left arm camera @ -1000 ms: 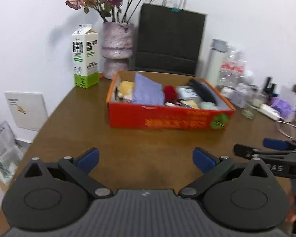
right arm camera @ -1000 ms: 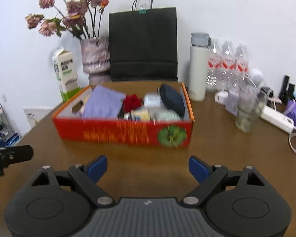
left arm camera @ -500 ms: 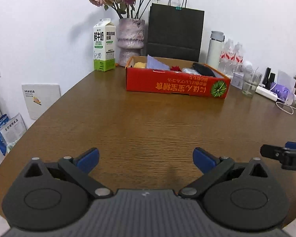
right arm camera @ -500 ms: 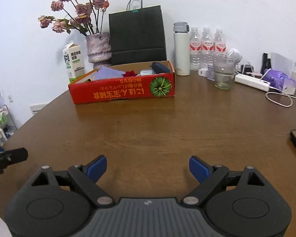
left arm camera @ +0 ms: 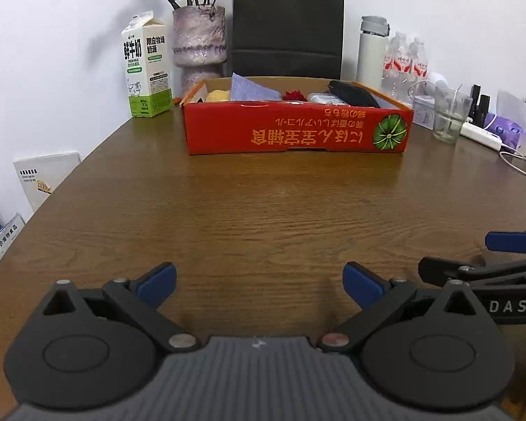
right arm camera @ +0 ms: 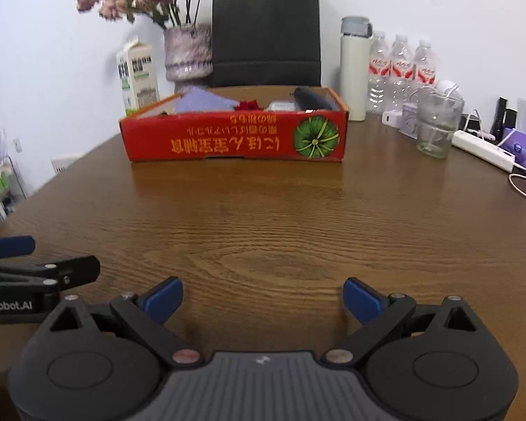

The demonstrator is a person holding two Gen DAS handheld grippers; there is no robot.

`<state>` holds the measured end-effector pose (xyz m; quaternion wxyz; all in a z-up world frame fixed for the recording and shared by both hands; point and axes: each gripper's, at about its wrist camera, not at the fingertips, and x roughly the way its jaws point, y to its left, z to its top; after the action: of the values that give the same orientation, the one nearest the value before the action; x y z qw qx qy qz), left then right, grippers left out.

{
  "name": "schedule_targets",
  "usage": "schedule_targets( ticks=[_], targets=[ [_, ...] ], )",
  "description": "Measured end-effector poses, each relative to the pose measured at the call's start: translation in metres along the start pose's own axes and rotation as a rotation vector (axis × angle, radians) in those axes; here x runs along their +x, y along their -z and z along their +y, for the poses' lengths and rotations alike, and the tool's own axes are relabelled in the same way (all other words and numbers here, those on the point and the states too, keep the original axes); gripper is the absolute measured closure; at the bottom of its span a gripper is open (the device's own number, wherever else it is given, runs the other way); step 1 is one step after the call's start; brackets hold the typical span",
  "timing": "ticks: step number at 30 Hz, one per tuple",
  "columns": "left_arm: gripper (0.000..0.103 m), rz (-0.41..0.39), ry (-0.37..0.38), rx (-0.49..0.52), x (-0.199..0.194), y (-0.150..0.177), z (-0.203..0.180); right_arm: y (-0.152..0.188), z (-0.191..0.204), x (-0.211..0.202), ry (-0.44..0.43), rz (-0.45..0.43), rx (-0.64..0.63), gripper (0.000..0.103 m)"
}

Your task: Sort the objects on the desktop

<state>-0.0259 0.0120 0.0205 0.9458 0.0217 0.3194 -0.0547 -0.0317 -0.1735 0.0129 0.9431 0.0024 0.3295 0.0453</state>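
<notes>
A red cardboard box (left arm camera: 298, 133) stands at the far middle of the brown table; it also shows in the right wrist view (right arm camera: 233, 140). It holds a purple cloth (left arm camera: 250, 89), a red item (left arm camera: 294, 95), a black pouch (left arm camera: 352, 93) and a yellow item (left arm camera: 217, 95). My left gripper (left arm camera: 259, 282) is open and empty, low over the table's near part. My right gripper (right arm camera: 263, 298) is open and empty, level with it. Each gripper shows at the other view's side edge.
A milk carton (left arm camera: 146, 70), a flower vase (left arm camera: 199, 44) and a black paper bag (left arm camera: 288, 24) stand behind the box. A white flask (right arm camera: 355, 70), water bottles (right arm camera: 401, 66), a glass (right arm camera: 436, 122) and a power strip (right arm camera: 484, 149) line the right side.
Both grippers have come nearer to the box than half a second ago, after pulling well back from it before that. Both stay open and empty.
</notes>
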Motion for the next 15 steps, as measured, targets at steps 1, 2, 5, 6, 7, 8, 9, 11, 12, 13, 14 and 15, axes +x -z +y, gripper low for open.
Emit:
schedule_targets(
  ticks=[1,2,5,6,7,8,9,11,12,13,14,15],
  targets=[
    [0.0,0.009,0.0,-0.001,0.004,-0.002,0.0,-0.002,0.0,0.004,0.006,0.0,-0.003,0.005],
    [0.0,0.018,-0.001,-0.004,0.008,-0.003,0.0,-0.005,0.0,0.008,0.011,0.001,-0.004,0.005],
    [0.0,0.031,0.007,-0.02,0.018,-0.005,0.004,-0.009,0.0,0.02,0.005,0.014,-0.002,0.005],
    [0.0,0.036,0.009,-0.024,0.02,-0.006,0.005,-0.01,0.0,0.024,0.006,0.022,-0.003,0.005],
    [0.0,0.038,0.008,-0.029,0.023,-0.006,0.005,-0.011,0.0,0.026,0.014,0.022,-0.011,0.005],
    [0.0,0.04,0.007,-0.032,0.025,-0.006,0.006,-0.012,0.001,0.028,0.014,0.021,-0.015,0.003],
    [0.0,0.041,0.006,-0.036,0.027,-0.006,0.007,-0.013,0.001,0.029,0.007,0.023,-0.016,0.003],
    [0.0,0.042,0.0,-0.036,0.03,-0.006,0.007,-0.014,0.0,0.032,0.007,0.026,-0.013,0.0],
    [0.0,0.044,-0.001,-0.035,0.03,-0.006,0.006,-0.015,-0.001,0.033,0.009,0.026,-0.01,0.0],
    [0.0,0.047,-0.006,-0.03,0.031,-0.007,0.005,-0.015,-0.001,0.034,0.011,0.026,-0.009,0.0],
    [0.0,0.051,-0.014,-0.019,0.032,-0.007,0.003,-0.016,-0.001,0.034,0.013,0.026,-0.008,0.0],
    [0.0,0.052,-0.018,-0.012,0.032,-0.007,0.002,-0.016,-0.001,0.034,0.014,0.027,-0.007,0.0]
  ],
)
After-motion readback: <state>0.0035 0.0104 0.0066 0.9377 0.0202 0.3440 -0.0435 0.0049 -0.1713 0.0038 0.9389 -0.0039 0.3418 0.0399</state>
